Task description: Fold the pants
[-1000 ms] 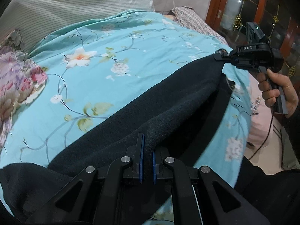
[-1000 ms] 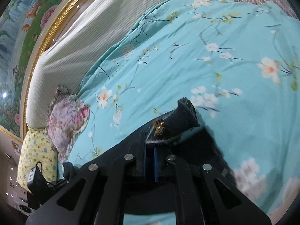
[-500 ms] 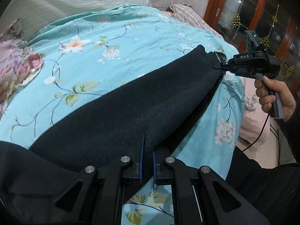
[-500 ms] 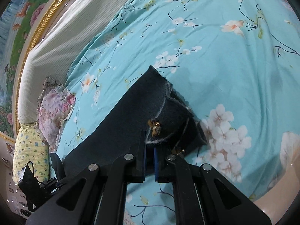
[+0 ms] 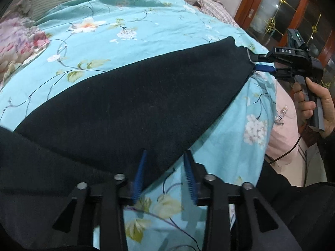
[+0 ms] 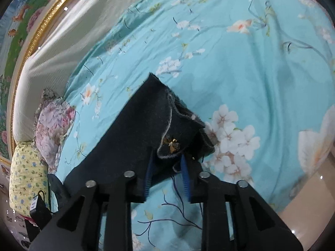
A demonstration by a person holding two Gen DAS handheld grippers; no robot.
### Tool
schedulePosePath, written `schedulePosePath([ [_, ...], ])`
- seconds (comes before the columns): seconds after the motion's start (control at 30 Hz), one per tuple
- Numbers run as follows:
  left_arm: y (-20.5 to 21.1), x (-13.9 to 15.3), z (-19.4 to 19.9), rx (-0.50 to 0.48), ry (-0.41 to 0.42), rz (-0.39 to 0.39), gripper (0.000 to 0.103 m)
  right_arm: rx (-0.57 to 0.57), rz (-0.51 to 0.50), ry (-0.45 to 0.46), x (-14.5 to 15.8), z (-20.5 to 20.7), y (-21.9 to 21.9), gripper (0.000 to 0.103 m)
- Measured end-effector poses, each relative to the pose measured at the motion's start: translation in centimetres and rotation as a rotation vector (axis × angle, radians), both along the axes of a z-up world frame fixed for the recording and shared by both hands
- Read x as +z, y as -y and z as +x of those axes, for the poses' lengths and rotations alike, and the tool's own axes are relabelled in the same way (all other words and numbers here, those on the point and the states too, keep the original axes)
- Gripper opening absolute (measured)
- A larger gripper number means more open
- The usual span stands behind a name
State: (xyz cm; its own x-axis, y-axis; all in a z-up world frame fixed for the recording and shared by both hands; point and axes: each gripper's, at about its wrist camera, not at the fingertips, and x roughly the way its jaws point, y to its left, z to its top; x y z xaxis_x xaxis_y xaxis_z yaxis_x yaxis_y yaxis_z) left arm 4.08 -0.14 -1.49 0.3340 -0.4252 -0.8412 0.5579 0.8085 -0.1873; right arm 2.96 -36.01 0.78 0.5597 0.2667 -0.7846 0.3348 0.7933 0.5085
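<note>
The dark navy pants (image 5: 134, 100) lie flat in a long folded strip across the turquoise floral bedspread (image 5: 129, 27). My left gripper (image 5: 165, 159) is open, its blue pads either side of the near edge of the pants. My right gripper (image 6: 166, 163) is open too, with the waistband end and its small gold button (image 6: 172, 144) lying between the pads. In the left wrist view the right gripper (image 5: 254, 62) sits at the far end of the pants, held by a hand.
A floral pillow (image 6: 52, 123) and a yellow patterned pillow (image 6: 27, 177) lie at the head of the bed by the gold-framed headboard (image 6: 41, 29). A wooden glass-door cabinet (image 5: 293, 10) stands beyond the bed's edge. Pink bedding (image 5: 282, 125) hangs at the bed's side.
Both grippers have lowered the pants onto the bedspread and opened, letting go of the fabric. The pants now rest flat instead of hanging stretched between the grippers.
</note>
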Motion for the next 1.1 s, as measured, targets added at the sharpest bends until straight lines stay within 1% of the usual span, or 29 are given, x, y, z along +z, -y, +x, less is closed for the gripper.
schedulePosePath([
  [0.03,-0.4,0.3,-0.3,0.016,0.002,-0.008,0.045,-0.014,-0.035,0.005,0.5,-0.3,-0.1,0.049],
  [0.07,-0.7,0.5,-0.5,0.028,0.003,-0.015,0.046,-0.026,-0.066,0.014,1.1,-0.5,-0.1,0.052],
  [0.1,-1.2,0.8,-0.8,0.044,0.007,-0.026,0.046,-0.035,-0.093,0.034,1.7,-0.8,-0.2,0.053],
  [0.17,-2.4,1.3,-1.1,0.083,0.011,-0.052,0.048,-0.038,-0.115,0.081,2.8,-1.3,-0.5,0.053],
  [0.27,-4.7,2.1,-1.5,0.155,0.017,-0.093,0.05,-0.002,-0.126,0.137,4.1,-1.3,-1.9,0.053],
  [0.3,-5.3,2.5,-1.6,0.175,0.021,-0.095,0.052,0.023,-0.122,0.15,4.4,-1.2,-2.7,0.053],
  [0.33,-6.0,2.8,-1.7,0.203,0.031,-0.092,0.057,0.052,-0.112,0.159,4.5,-0.9,-3.4,0.053],
  [0.4,-7.8,3.3,-1.7,0.256,0.046,-0.097,0.057,0.099,-0.098,0.169,4.6,-0.5,-4.9,0.053],
  [0.57,-12.4,4.5,-1.7,0.385,0.06,-0.126,0.057,0.272,-0.033,0.161,3.7,1.1,-10.5,0.053],
  [0.77,-17.4,5.8,-1.8,0.495,0.09,-0.135,0.059,0.467,0.008,0.138,2.5,2.4,-17.2,0.053],
  [0.93,-21.1,6.5,-1.1,0.558,0.101,-0.118,0.063,0.597,0.044,0.131,1.9,3.2,-21.9,0.053],
  [1.1,-24.7,7.3,1.1,0.577,0.114,-0.066,0.07,0.714,0.065,0.113,1.4,4.5,-26.2,0.053],
])
